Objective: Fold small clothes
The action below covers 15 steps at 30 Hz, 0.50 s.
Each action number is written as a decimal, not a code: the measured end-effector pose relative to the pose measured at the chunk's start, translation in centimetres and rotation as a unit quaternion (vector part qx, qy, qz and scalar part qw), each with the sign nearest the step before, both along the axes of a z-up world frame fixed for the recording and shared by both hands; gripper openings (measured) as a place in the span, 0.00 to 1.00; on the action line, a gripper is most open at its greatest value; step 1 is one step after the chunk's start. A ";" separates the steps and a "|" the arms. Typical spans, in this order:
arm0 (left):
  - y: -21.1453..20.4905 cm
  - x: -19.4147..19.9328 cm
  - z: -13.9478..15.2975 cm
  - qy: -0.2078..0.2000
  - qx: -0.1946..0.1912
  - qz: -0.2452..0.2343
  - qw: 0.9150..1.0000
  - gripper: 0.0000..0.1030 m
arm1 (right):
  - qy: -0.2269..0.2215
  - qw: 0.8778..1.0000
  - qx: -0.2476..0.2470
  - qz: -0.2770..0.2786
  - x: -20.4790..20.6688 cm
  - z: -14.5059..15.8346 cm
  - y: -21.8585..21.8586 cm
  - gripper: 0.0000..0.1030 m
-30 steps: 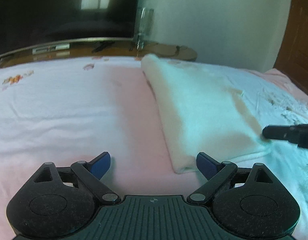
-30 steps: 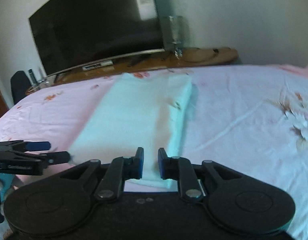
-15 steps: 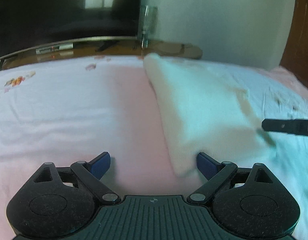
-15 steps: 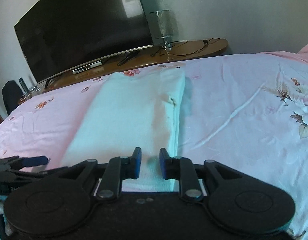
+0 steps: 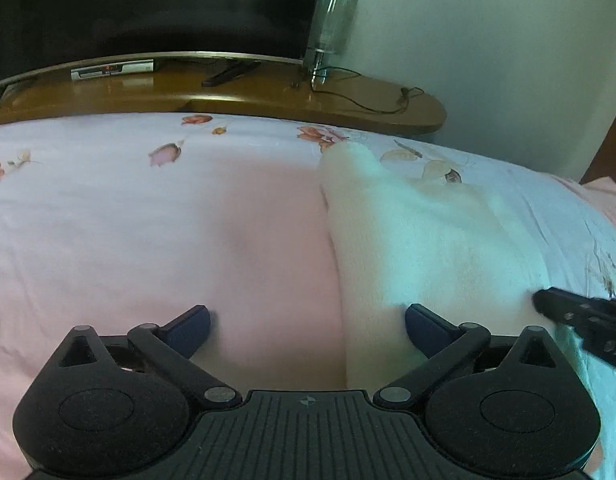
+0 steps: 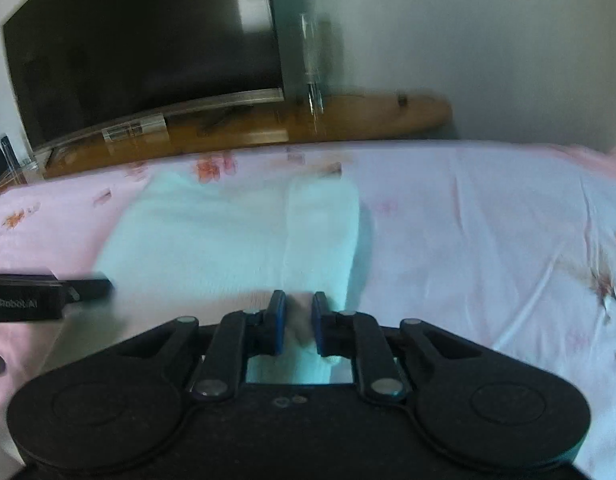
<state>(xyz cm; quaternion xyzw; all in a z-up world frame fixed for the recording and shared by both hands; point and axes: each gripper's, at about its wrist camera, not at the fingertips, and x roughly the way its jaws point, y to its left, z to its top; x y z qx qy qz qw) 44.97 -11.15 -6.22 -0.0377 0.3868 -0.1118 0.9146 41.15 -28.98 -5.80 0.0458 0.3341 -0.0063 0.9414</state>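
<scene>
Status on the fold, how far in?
Done: the white fleecy garment lies on the pink floral bedsheet as a long folded strip. In hand: right gripper closing on its near edge; left gripper opening astride the near left corner, gripping nothing. Left: folding it shorter.

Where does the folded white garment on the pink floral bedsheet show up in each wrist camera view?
Left wrist view: the folded white garment fills the right half, its left edge running down between the fingers of the open left gripper.
Right wrist view: the garment lies centre-left, its near edge between the right gripper's fingers.
Shared landmark: the clear glass cylinder lamp beside the dark television.
</scene>
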 end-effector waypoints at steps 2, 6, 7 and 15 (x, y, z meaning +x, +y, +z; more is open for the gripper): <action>0.1 -1.5 1.0 -0.025 0.017 -0.002 1.000 1.00 | 0.000 1.000 0.012 0.001 -0.8 1.1 -0.5 0.18; 1.3 -4.2 1.4 -0.032 -0.002 -0.015 0.999 1.00 | -0.030 0.998 0.044 -0.018 -4.5 2.4 -1.9 0.47; 1.5 -4.8 1.3 -0.028 -0.006 -0.014 1.000 1.00 | -0.030 0.997 0.062 -0.019 -4.9 2.4 -2.6 0.52; 2.0 -4.6 1.0 0.005 -0.089 -0.060 0.994 0.98 | -0.002 0.975 0.218 -0.041 -6.8 0.4 -6.6 0.62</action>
